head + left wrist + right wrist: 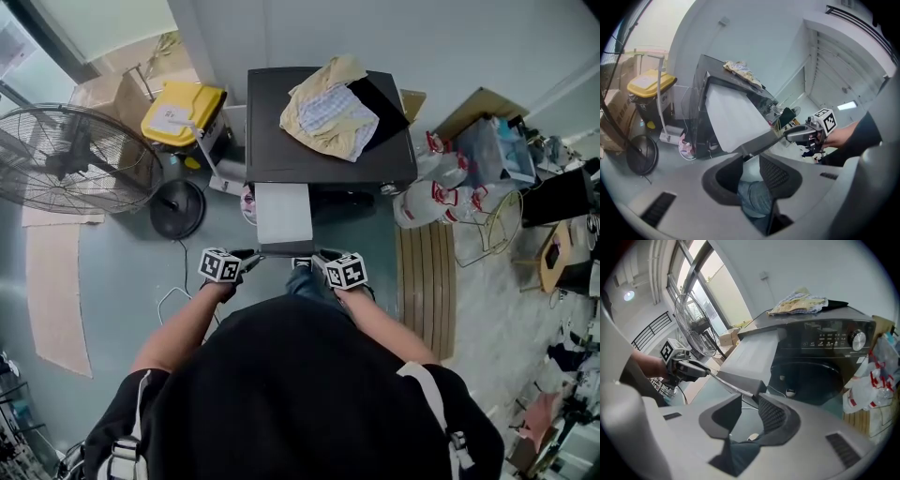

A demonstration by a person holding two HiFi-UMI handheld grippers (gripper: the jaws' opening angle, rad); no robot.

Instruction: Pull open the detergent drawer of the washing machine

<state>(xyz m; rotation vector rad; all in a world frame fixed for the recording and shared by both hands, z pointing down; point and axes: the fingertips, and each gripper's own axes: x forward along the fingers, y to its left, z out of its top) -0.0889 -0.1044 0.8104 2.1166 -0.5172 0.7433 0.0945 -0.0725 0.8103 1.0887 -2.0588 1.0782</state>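
The dark washing machine (328, 150) stands against the wall with crumpled clothes (328, 111) on its lid. Its white detergent drawer (283, 217) is pulled far out toward me, ending in a grey front panel (761, 139). My left gripper (253, 256) is at the panel's left end and my right gripper (309, 262) at its right end. In the left gripper view, the panel's end sits at the tips of the left gripper (750, 161), whose jaws stand apart. The right gripper view shows the same for the right gripper (749, 401), with the panel's corner (757, 389) just above its gap.
A large floor fan (66, 159) and a yellow-lidded bin (183, 114) stand to the left of the machine. Plastic bags (431, 192) and a slatted wooden mat (427, 281) lie on the right. The machine's round door (811, 376) is below the control panel.
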